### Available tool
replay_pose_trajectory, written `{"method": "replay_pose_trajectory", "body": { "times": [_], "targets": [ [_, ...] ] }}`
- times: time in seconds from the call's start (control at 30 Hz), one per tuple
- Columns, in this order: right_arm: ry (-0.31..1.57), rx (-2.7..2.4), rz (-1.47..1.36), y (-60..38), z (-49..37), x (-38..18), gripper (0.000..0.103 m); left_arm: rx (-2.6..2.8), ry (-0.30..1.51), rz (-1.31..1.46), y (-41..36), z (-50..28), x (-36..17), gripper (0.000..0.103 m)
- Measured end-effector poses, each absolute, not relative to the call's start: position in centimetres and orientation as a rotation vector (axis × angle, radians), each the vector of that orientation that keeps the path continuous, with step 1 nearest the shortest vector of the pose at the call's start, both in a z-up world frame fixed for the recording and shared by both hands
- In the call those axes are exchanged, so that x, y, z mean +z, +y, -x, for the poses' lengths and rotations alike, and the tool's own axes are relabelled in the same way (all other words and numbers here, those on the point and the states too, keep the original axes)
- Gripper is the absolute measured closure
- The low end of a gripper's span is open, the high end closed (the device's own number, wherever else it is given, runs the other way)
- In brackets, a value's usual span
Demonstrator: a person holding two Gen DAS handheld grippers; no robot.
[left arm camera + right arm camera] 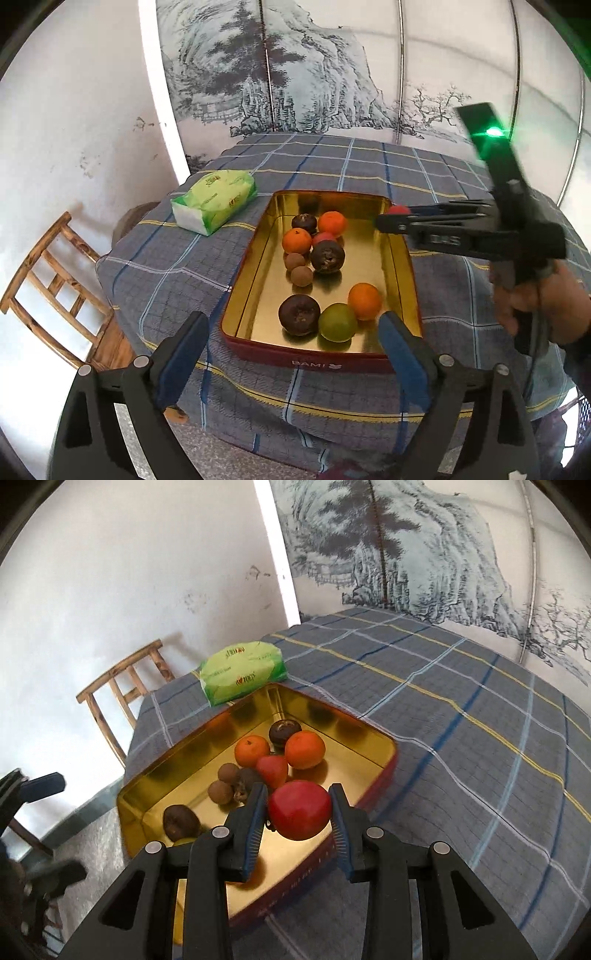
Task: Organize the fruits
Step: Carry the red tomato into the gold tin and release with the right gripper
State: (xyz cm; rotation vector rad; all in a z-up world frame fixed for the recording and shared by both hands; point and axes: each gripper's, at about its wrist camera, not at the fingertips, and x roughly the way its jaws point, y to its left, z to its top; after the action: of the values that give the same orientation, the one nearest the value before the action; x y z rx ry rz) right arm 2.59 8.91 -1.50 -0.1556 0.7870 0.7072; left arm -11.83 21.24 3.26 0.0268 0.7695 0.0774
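A red tin with a gold inside [251, 258] [369, 734] lies on the checked tablecloth. It holds oranges [365, 301] [304, 748], dark brown fruits [299, 314] [181, 821], a green fruit [338, 322], small tan fruits [301, 276] [220, 792] and a small red fruit [272, 770]. My right gripper [299, 805] is shut on a red apple [299, 809] [398, 210] and holds it above the tin's right rim. My left gripper [293, 347] is open and empty, at the tin's near end.
A green tissue pack [214, 201] [243, 670] lies on the cloth beyond the tin's far left corner. A wooden chair [55, 284] [122, 686] stands left of the table. A painted screen [314, 74] stands behind the table.
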Motion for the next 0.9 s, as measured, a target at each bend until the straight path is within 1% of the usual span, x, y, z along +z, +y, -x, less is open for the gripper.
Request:
{"method": "replay_pose_trajectory", "body": {
  "times": [0.23,0.43,0.9],
  "targets": [
    [0.824,0.709,0.181,10.6,-4.3,-3.0,0.068,0.076,0.776,-0.011,21.6,11.5,3.0,0.012],
    [0.847,0.697,0.192,11.5,-5.3,-4.2,0.068,0.075,0.785,-0.006,21.8,11.2,2.8,0.01],
    [0.854,0.681,0.201,11.9,-5.8,-4.7,0.067,0.076,0.799,-0.012,21.8,10.9,2.0,0.01]
  ]
}}
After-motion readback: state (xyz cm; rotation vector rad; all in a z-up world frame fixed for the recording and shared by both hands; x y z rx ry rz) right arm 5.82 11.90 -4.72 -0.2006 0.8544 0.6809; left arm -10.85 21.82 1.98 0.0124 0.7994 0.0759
